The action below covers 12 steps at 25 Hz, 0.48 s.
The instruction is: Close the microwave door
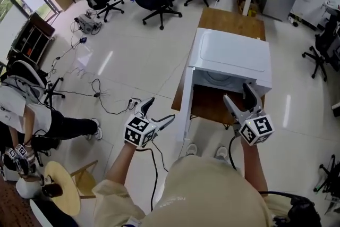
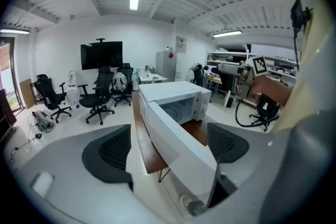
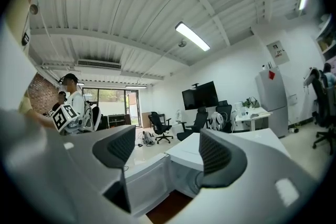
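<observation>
Approach step, seemingly: left gripper and right gripper are hovering released, empty; microwave door, at left's two o'clock, is needing a push.

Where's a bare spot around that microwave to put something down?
The microwave has a bare flat top, and so is the wooden table behind it. In front is crowded: the open door and the right claw.
</observation>
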Available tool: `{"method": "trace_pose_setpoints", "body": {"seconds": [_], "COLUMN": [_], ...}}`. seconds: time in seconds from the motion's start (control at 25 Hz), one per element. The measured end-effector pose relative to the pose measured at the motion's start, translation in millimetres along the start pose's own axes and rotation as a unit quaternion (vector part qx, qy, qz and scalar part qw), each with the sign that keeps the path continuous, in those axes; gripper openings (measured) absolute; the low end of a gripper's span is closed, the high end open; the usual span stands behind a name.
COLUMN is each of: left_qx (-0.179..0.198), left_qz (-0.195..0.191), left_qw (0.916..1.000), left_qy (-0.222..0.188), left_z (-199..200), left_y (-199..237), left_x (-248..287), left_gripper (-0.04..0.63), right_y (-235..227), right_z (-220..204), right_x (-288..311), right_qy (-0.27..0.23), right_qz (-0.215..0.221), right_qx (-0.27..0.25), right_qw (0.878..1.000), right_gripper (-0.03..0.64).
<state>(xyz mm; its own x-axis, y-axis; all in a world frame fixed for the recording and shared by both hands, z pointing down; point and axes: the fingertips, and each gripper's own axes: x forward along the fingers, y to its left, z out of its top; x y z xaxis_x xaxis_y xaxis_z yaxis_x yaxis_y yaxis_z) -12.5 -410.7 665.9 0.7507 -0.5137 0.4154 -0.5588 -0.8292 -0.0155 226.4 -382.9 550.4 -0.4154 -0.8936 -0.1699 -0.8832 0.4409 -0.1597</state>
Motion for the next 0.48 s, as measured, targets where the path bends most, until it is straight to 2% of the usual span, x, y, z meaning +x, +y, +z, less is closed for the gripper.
{"method": "trace_pose_setpoints", "body": {"seconds": [0.08, 0.16, 0.24, 0.32, 0.4, 0.48], "left_qx": [-0.006, -0.037, -0.078, -0.123, -0.176, -0.226], "left_qz": [-0.014, -0.04, -0.081, -0.135, -0.183, -0.198], "left_qw": [0.9995, 0.9971, 0.9897, 0.9757, 0.958, 0.9448], "left_qy": [0.026, 0.053, 0.089, 0.12, 0.133, 0.13], "left_z": [-23.5, -39.9, -52.8, -63.9, -79.5, -101.8], "left_y": [-5.4, -5.8, -8.7, -20.2, -35.2, -42.0], "left_x": [-2.5, -3.3, -2.4, 0.9, 14.2, 33.5], "left_gripper": [0.462, 0.462, 0.462, 0.462, 0.46, 0.459], "right_y": [-8.4, -15.0, -19.8, -24.6, -33.0, -39.5], "right_z": [-9.2, -5.8, 7.0, 18.2, 13.3, -7.7], "right_x": [-5.5, -2.2, 4.3, 8.7, 6.4, -0.7], "right_qy": [-0.003, -0.006, -0.009, -0.011, -0.01, -0.008], "right_qz": [0.005, 0.012, 0.021, 0.034, 0.051, 0.068], "right_qx": [0.007, 0.014, 0.019, 0.024, 0.028, 0.029], "right_qw": [1.0, 1.0, 1.0, 0.999, 0.998, 0.997], "right_gripper": [0.368, 0.367, 0.365, 0.364, 0.362, 0.361]}}
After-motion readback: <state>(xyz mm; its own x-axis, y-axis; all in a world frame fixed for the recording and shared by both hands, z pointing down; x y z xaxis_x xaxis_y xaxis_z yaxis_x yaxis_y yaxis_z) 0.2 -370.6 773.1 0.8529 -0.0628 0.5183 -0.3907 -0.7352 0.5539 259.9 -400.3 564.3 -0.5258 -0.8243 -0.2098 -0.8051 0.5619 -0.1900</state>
